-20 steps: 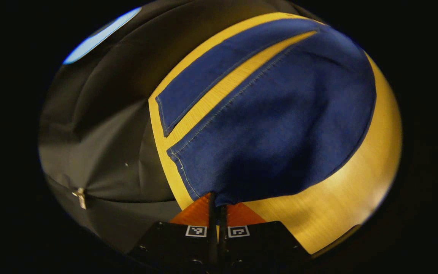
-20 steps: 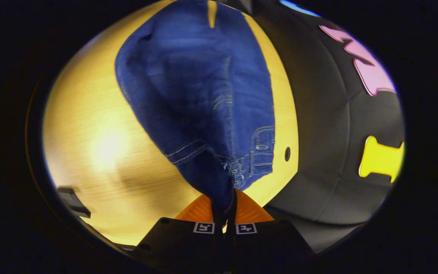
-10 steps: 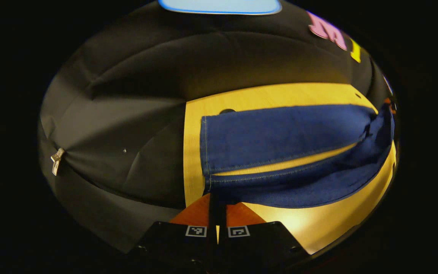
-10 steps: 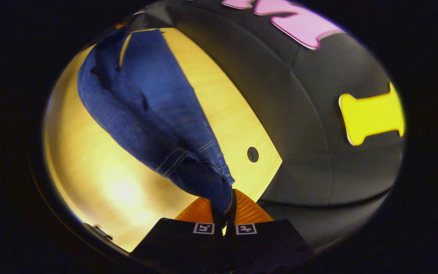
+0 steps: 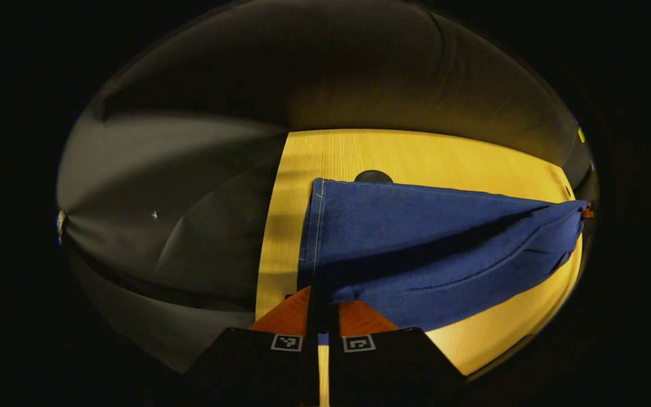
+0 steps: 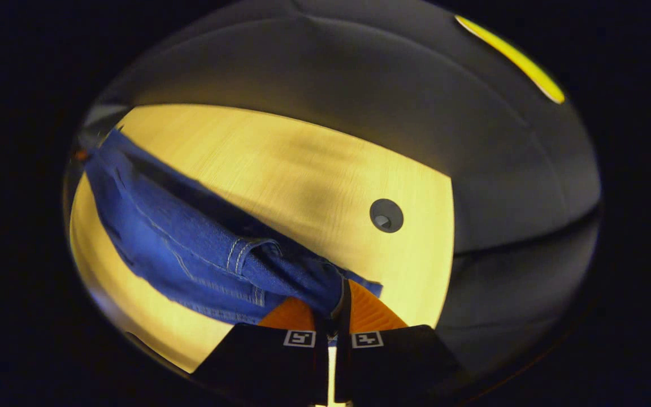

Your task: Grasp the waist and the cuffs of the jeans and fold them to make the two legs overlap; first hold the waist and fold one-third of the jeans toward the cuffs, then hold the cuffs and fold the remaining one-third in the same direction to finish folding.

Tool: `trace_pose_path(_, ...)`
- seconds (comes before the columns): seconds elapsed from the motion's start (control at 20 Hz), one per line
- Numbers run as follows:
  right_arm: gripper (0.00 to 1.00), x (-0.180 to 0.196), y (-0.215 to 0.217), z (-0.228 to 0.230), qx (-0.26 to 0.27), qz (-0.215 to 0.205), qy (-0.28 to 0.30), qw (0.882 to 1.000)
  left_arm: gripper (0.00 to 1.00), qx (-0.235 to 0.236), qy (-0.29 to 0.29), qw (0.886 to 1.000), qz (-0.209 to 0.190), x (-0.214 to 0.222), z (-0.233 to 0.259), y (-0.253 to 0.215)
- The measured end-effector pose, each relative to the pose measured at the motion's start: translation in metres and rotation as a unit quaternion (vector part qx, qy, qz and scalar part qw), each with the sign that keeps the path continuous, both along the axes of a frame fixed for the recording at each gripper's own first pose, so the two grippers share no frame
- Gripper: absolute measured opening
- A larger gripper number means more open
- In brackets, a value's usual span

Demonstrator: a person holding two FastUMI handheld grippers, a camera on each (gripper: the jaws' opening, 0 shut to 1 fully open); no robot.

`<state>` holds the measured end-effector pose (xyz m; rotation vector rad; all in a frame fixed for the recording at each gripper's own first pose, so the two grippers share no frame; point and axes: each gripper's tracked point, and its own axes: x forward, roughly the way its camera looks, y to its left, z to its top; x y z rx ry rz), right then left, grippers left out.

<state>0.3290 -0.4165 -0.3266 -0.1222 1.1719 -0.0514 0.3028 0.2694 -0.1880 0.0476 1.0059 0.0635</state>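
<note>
Both claws are closed on denim: the left claw (image 5: 323, 294) pinches a cuff, the right claw (image 6: 337, 302) the waist. The jeans (image 5: 416, 243) lie along the counter (image 5: 416, 152), one leg laid over the other (nearly matched, I judge). Both thirds folds remain.

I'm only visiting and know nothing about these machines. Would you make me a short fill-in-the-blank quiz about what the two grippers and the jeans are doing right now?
1. The left gripper is shut on the ____ end of the jeans.
2. The right gripper is shut on the ____ end, where belt loops show.
3. The jeans lie over a wooden ____.
4. Near the right gripper, the table has a round ____.

Missing words: cuff; waist; table; hole
</note>
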Motion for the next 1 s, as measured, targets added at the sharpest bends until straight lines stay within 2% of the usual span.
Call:
trace_pose_path(0.05,0.19,0.004,0.001,-0.003,0.001,-0.006,-0.005,1.000,0.14,-0.008,-0.007,1.000,0.000,0.005,0.002,-0.006)
trace_pose_path(0.1,0.20,0.004,0.002,0.001,0.003,-0.012,-0.012,1.000,0.24,-0.024,-0.017,1.000,-0.002,0.008,0.007,-0.015)
trace_pose_path(0.2,0.54,0.008,0.000,0.009,0.011,-0.030,-0.043,0.999,0.49,-0.036,-0.049,0.998,-0.004,0.012,0.027,-0.026)
trace_pose_path(0.3,0.89,0.009,-0.003,0.026,0.023,-0.066,-0.092,0.993,0.73,-0.040,-0.100,0.994,0.004,0.014,0.060,-0.035)
trace_pose_path(0.35,0.91,0.008,-0.004,0.035,0.028,-0.084,-0.119,0.989,0.86,-0.042,-0.131,0.990,0.012,0.012,0.078,-0.039)
trace_pose_path(0.4,0.98,0.003,-0.006,0.047,0.028,-0.105,-0.144,0.984,0.98,-0.041,-0.162,0.986,0.021,0.009,0.099,-0.041)
trace_pose_path(0.55,0.98,-0.019,-0.014,0.067,0.001,-0.148,-0.209,0.967,0.98,-0.013,-0.248,0.968,0.044,-0.012,0.145,-0.037)
trace_pose_path(0.7,0.98,-0.041,-0.014,0.060,0.005,-0.213,-0.246,0.946,0.98,0.011,-0.291,0.956,0.046,-0.043,0.172,-0.048)
trace_pose_path(0.75,0.98,-0.048,-0.011,0.049,0.014,-0.230,-0.246,0.941,0.98,0.018,-0.300,0.953,0.046,-0.057,0.179,-0.057)
trace_pose_path(0.85,0.98,-0.058,-0.019,0.034,-0.008,-0.246,-0.256,0.935,0.98,0.025,-0.308,0.950,0.050,-0.082,0.182,-0.078)
trace_pose_path(0.9,0.98,-0.064,-0.019,0.033,-0.019,-0.250,-0.260,0.932,0.95,0.013,-0.311,0.949,0.050,-0.090,0.181,-0.093)
trace_pose_path(1.0,0.98,-0.065,-0.020,0.019,-0.023,-0.259,-0.257,0.931,0.98,-0.009,-0.318,0.947,0.055,-0.112,0.180,-0.122)
